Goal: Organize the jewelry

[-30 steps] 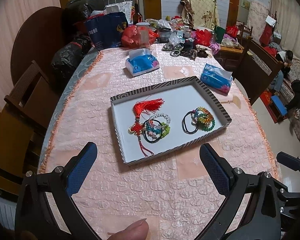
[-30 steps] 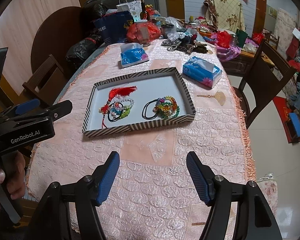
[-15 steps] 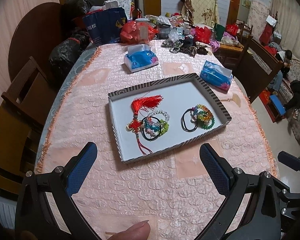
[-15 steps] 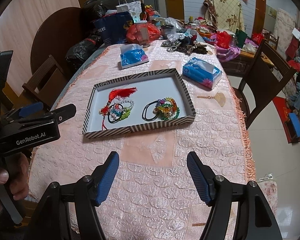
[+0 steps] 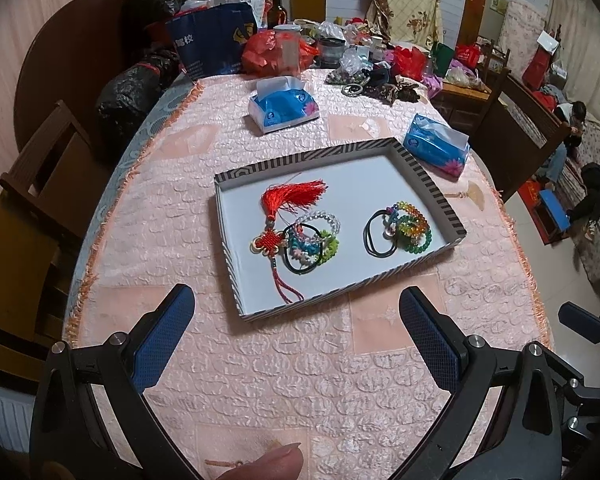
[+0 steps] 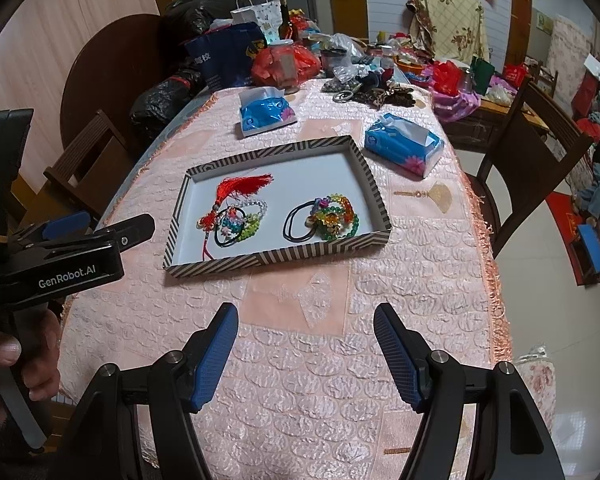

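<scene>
A shallow striped tray [image 5: 431,194] [image 6: 276,258] sits mid-table. Inside lie a red tassel knot [image 5: 288,200] [image 6: 236,188], a left pile of bead bracelets and a black hair tie [image 5: 311,246] [image 6: 238,226], and a right pile of colourful bead bracelets with black hair ties [image 5: 403,228] [image 6: 327,216]. My left gripper [image 5: 296,320] is open and empty, above the cloth just short of the tray. My right gripper [image 6: 305,344] is open and empty, further back from the tray. The left gripper also shows in the right wrist view [image 6: 100,236].
Two blue tissue packs [image 5: 284,108] [image 5: 435,148] lie beyond the tray. A small fan charm [image 6: 431,196] lies right of it. Bags, jars and clutter [image 5: 339,60] crowd the far end. Chairs stand at the left [image 5: 40,184] and right [image 6: 531,152].
Both grippers drifted slightly back and left; the tray sits a little further off in the views. Jaws stay open. Nothing in the tray moved.
</scene>
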Demonstrator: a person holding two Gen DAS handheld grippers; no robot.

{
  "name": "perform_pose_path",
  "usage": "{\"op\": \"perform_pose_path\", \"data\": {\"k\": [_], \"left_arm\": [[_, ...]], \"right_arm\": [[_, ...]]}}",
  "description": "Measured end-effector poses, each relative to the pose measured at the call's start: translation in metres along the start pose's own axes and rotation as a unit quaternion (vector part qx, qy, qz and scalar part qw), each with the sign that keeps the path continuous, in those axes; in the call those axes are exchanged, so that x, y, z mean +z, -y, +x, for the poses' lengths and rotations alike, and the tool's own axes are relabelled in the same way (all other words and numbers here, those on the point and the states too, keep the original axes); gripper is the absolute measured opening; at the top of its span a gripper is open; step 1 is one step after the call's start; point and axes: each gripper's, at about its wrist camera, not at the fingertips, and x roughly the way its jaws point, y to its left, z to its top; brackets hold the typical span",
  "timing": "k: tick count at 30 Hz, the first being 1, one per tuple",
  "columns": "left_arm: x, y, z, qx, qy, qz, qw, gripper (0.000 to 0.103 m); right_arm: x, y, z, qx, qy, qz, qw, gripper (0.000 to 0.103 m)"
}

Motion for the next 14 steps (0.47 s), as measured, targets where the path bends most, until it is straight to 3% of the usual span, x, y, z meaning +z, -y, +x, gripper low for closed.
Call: {"op": "perform_pose_path", "data": {"k": [14], "left_arm": [[0.0022, 0.0006, 0.0060, -0.009, -0.003, 0.002, 1.0000, 0.102]], "right_arm": [[0.0009, 0.0009, 0.0011, 0.000, 0.000, 0.001, 1.000, 0.068]]}}
